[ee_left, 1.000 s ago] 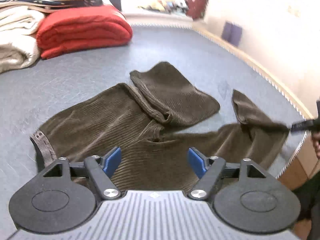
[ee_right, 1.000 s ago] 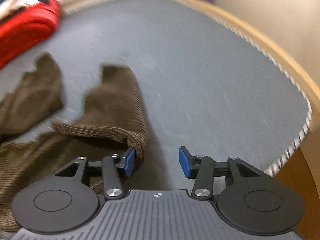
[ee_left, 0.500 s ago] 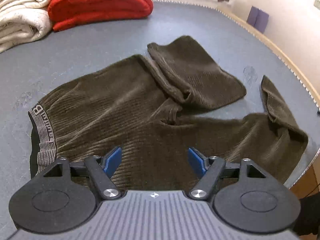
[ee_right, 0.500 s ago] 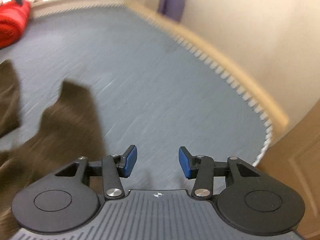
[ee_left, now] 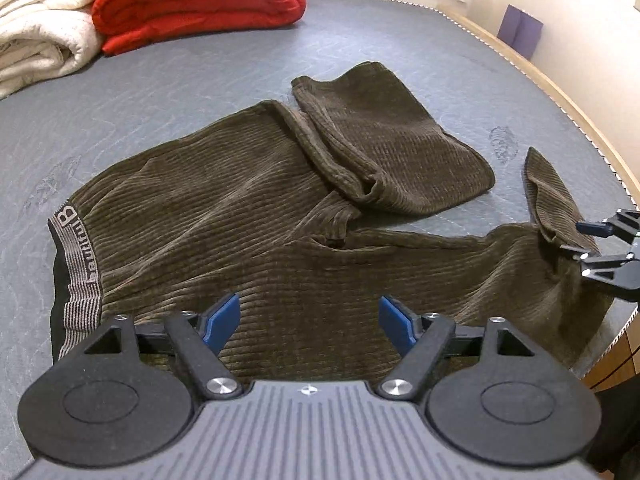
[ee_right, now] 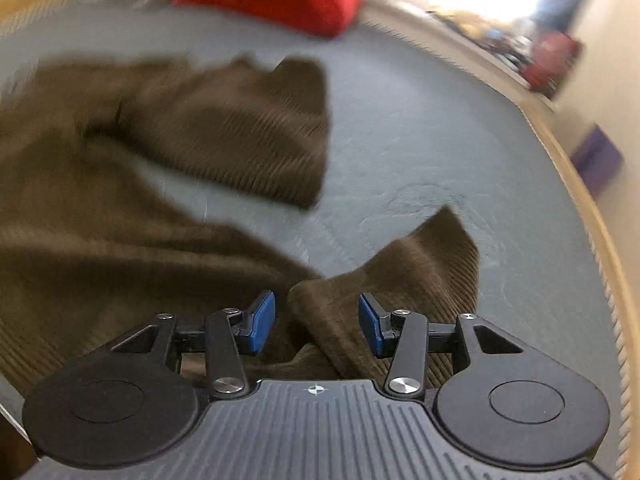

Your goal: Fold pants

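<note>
Brown corduroy pants (ee_left: 248, 216) lie spread on the grey mattress (ee_left: 160, 84), striped waistband (ee_left: 76, 264) at the left, one leg bent back on itself at the middle, the other leg running right to a turned-up hem (ee_left: 548, 196). My left gripper (ee_left: 308, 322) is open and empty, just above the near leg. My right gripper (ee_right: 316, 322) is open, its blue pads either side of a raised fold of the hem (ee_right: 404, 280); it also shows in the left wrist view (ee_left: 588, 240) at the right edge. The pants (ee_right: 120, 208) look blurred in the right wrist view.
A folded red blanket (ee_left: 196, 0) and cream blankets (ee_left: 36, 28) lie stacked at the far left of the mattress. The mattress's braided edge and wooden frame (ee_left: 560, 88) run along the right. A purple object (ee_left: 520, 32) leans on the wall.
My right gripper swung back from the mattress edge toward the pants and now straddles the hem fold. My left gripper moved slightly closer over the pants.
</note>
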